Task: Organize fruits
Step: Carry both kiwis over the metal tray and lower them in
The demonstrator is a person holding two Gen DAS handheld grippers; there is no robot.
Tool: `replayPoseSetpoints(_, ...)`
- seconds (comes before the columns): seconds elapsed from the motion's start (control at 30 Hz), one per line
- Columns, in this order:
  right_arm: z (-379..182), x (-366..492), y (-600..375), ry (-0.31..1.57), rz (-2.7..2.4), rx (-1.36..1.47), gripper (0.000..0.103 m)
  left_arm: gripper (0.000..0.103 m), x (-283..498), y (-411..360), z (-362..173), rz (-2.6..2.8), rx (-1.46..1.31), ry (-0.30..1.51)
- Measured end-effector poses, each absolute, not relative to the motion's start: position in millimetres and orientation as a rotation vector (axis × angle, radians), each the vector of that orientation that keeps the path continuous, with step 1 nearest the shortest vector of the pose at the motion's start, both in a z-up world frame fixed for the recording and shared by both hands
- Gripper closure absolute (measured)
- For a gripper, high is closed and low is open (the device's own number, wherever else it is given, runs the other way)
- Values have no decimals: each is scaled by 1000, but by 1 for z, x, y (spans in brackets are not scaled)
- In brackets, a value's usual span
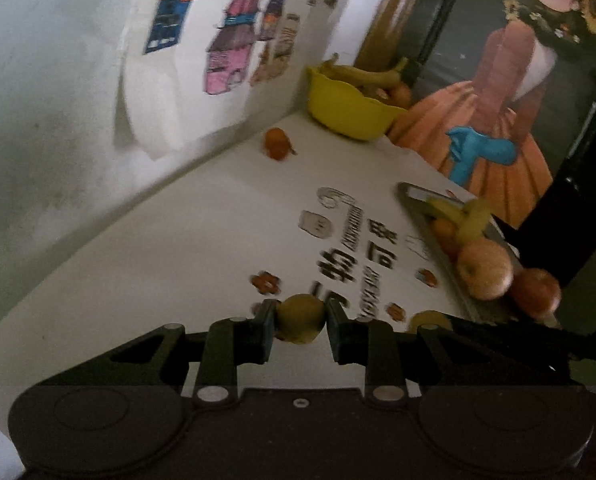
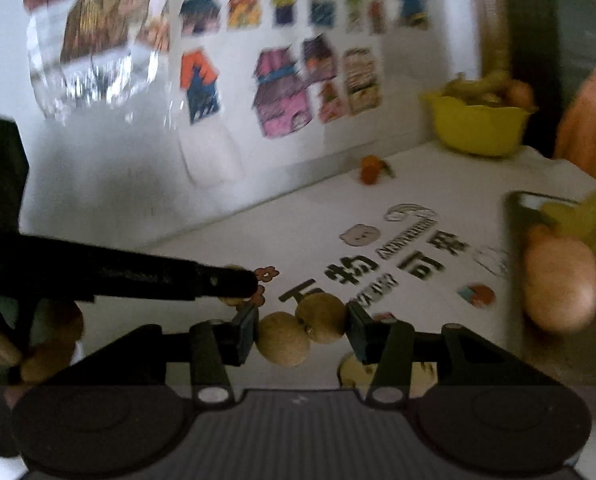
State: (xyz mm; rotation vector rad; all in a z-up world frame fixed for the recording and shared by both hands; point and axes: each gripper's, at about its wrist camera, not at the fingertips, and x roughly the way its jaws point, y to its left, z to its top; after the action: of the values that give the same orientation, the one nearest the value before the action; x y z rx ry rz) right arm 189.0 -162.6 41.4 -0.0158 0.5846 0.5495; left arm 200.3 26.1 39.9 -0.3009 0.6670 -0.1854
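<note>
Fruits partly sorted: apples and bananas sit on grey metal tray (image 1: 412,196) at 3 o'clock, more in yellow plastic bowl (image 1: 350,114) at 1. Left tongs (image 1: 301,322) clenched on small yellow-green round fruit (image 1: 300,318); right tongs (image 2: 302,330) grasping two brown round longans (image 2: 298,332). Loose orange tangerine (image 1: 277,143) on white worktop (image 1: 157,264) left.

The left gripper (image 1: 301,322) clamps a small yellowish fruit (image 1: 300,319) above the white table (image 1: 157,248).

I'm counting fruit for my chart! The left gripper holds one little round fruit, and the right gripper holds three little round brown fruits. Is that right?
Not quite: the right gripper holds two round brown fruits, not three, as the right wrist view shows. The left gripper does hold one small round fruit.
</note>
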Motion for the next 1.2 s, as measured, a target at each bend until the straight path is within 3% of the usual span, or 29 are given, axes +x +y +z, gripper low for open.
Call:
replayPoseSetpoints(0.57, 69, 129, -281, 455, 222, 69, 50, 74, 205, -65, 81, -380, -208, 574)
replayPoseSetpoints(1.2, 40, 157, -353, 438, -10, 214, 50, 74, 241, -148, 50, -503, -174, 685)
